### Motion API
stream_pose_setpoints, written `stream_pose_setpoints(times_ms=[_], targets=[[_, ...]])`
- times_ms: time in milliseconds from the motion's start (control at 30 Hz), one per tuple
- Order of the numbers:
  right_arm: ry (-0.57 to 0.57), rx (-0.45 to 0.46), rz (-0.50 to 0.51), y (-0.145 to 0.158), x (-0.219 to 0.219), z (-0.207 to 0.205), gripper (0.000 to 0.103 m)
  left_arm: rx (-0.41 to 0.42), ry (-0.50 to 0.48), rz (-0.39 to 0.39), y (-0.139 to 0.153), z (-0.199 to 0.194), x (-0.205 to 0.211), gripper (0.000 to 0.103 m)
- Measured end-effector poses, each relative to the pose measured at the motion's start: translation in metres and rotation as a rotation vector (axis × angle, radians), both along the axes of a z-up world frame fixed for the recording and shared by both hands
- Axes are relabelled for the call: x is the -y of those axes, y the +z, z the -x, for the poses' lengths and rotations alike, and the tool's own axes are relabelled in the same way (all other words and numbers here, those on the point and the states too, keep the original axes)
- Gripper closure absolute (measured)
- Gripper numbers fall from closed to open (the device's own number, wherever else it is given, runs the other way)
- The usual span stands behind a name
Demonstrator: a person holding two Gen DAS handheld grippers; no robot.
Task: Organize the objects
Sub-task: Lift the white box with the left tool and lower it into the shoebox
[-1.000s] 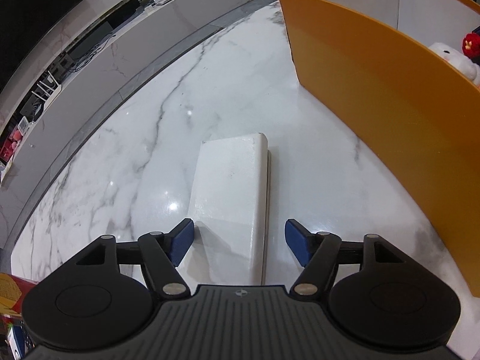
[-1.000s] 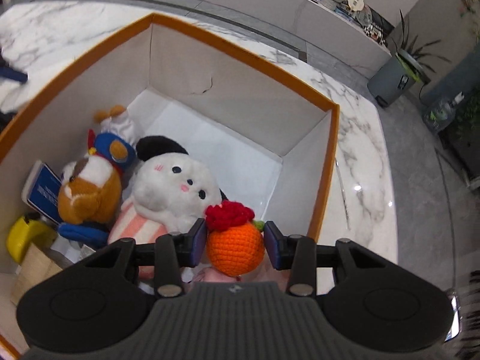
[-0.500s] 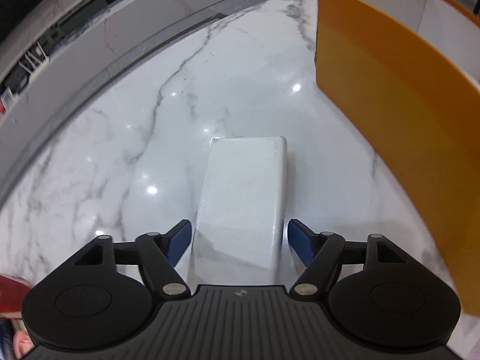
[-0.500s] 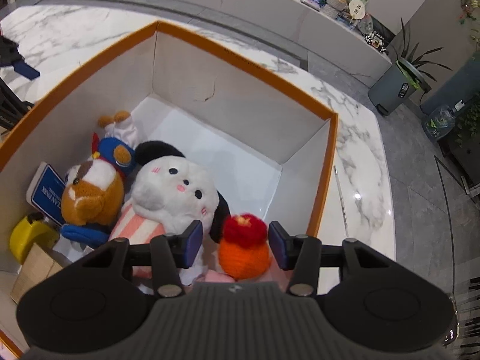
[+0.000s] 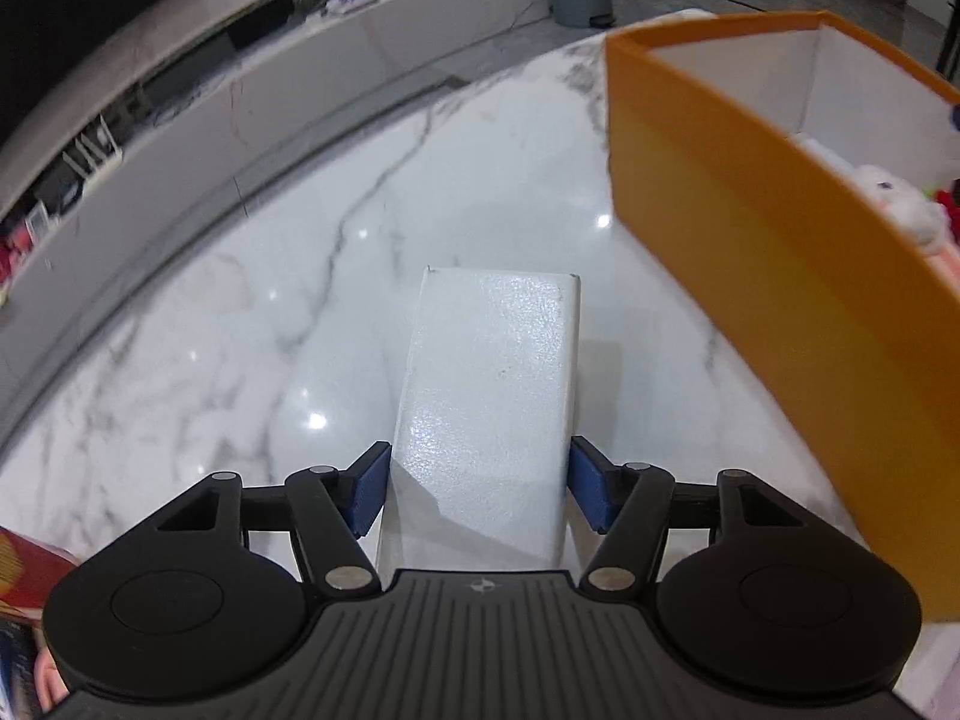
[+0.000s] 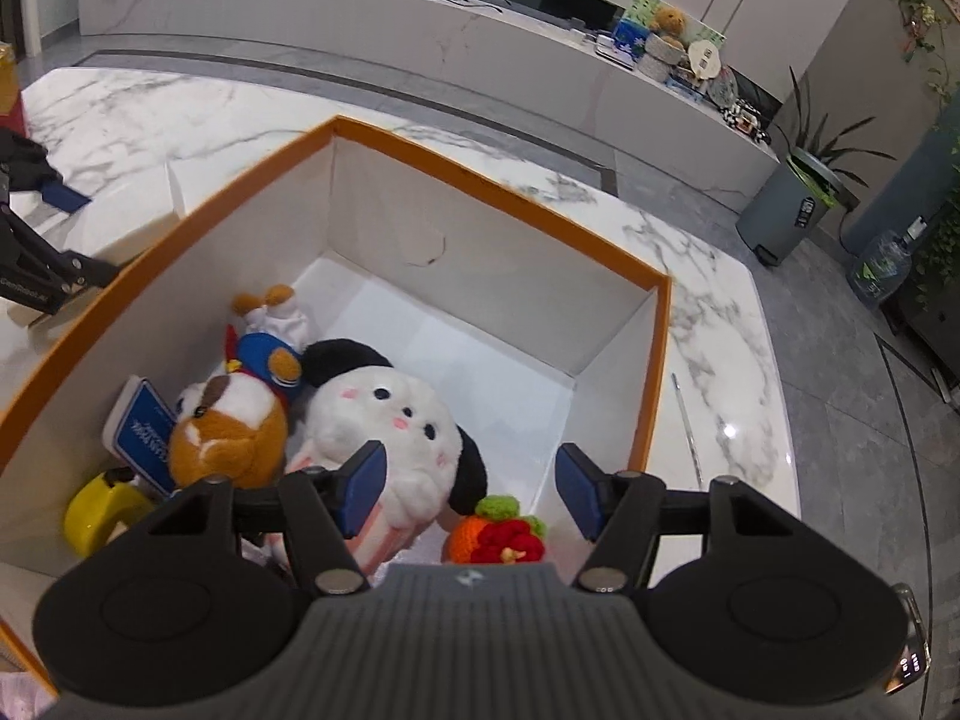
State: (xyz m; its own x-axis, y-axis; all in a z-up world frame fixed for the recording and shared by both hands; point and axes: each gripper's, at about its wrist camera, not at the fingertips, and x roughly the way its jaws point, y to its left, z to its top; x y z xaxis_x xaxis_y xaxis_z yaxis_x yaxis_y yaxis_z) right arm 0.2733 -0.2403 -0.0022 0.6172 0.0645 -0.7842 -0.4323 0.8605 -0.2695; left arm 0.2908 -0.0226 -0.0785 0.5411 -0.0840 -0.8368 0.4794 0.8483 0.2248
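Note:
In the left wrist view my left gripper (image 5: 478, 487) is shut on a white rectangular box (image 5: 492, 384) and holds it lifted above the marble table (image 5: 252, 312), left of the orange storage box (image 5: 774, 264). In the right wrist view my right gripper (image 6: 471, 495) is open and empty above the orange storage box (image 6: 480, 180). Under it lies the orange crochet toy with a red and green top (image 6: 498, 537), at the box's near right corner. A white plush (image 6: 390, 420), a brown and white plush (image 6: 231, 432) and a blue duck plush (image 6: 270, 354) also lie inside.
A blue card (image 6: 141, 429) and a yellow object (image 6: 99, 513) lie in the box's left corner. The box's far half shows bare white floor. A red packet (image 5: 24, 564) lies at the table's near left. A long counter (image 6: 420, 24) and a grey bin (image 6: 792, 204) stand beyond the table.
My right gripper opened and let go of the orange crochet toy, which now lies in the box, then rose. My left gripper closed on the white box and lifted it.

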Motion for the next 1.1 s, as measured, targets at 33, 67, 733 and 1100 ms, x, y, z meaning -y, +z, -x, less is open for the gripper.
stream_pose_setpoints(times_ms=[33, 67, 733, 1100], targets=[[0.002, 0.001, -0.005, 0.001, 0.001, 0.002, 0.039, 0.007, -0.010, 0.006, 0.008, 0.003, 0.001, 0.031], [0.002, 0.002, -0.011, 0.001, 0.002, 0.003, 0.039, 0.016, -0.025, 0.009, 0.017, 0.006, 0.003, 0.031], [0.093, 0.101, -0.170, 0.069, 0.041, 0.023, 0.050, 0.281, -0.571, -0.184, 0.126, 0.044, 0.182, 0.031], [0.202, -0.154, -0.074, 0.077, 0.069, -0.041, 0.066, 0.182, -0.713, -0.287, 0.042, -0.010, 0.244, 0.031]])
